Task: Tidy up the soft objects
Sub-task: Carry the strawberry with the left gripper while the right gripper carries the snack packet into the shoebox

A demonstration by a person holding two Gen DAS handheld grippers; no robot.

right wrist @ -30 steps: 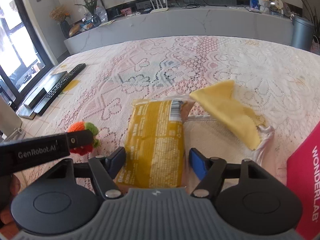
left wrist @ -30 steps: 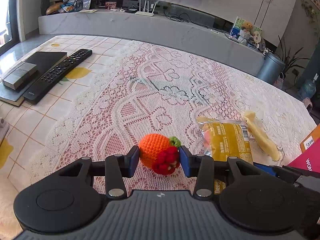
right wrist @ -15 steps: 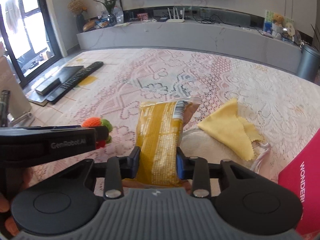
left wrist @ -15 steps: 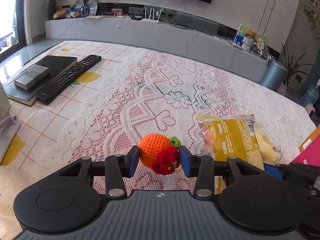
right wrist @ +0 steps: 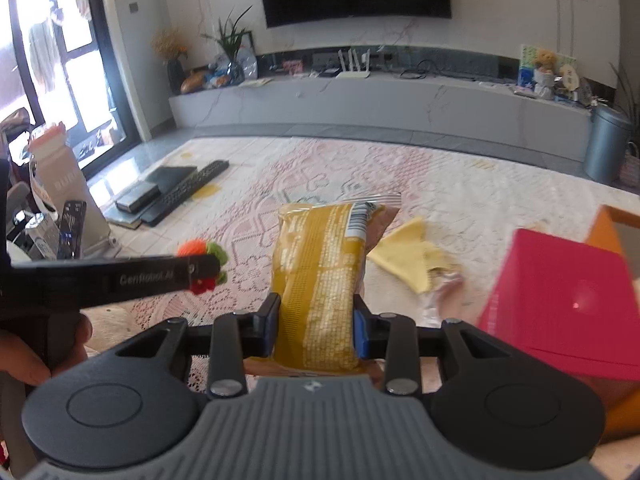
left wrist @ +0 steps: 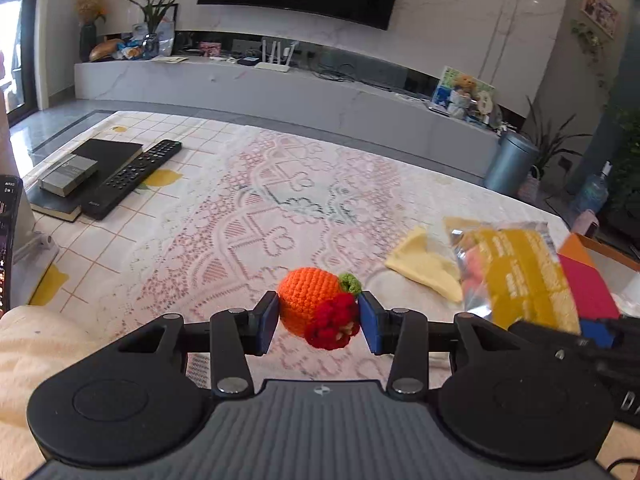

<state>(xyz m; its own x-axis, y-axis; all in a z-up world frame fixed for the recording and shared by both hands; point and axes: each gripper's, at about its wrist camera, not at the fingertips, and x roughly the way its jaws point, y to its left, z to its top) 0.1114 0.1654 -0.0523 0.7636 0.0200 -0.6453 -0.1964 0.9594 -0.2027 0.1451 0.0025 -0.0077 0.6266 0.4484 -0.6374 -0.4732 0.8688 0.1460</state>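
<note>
My left gripper (left wrist: 319, 322) is shut on an orange crocheted fruit (left wrist: 308, 298) with a red berry cluster and green leaf, held above the lace tablecloth. My right gripper (right wrist: 314, 330) is shut on a yellow snack packet (right wrist: 320, 276), lifted off the table; the packet also shows in the left wrist view (left wrist: 520, 272). The left gripper with the fruit (right wrist: 200, 254) shows at the left of the right wrist view. A yellow cloth (right wrist: 412, 258) lies on the table beside a clear wrapper; it also shows in the left wrist view (left wrist: 424, 268).
A pink-red box (right wrist: 560, 304) and an orange box (right wrist: 608, 224) stand at the right. A remote (left wrist: 132, 178), a black book (left wrist: 102, 152) and a small grey box (left wrist: 68, 174) lie at the far left. A phone on a stand (left wrist: 8, 220) sits at the left edge.
Both grippers have risen with their loads. The right gripper shut on the snack packet and lifted it off the table; the yellow cloth stayed down.
</note>
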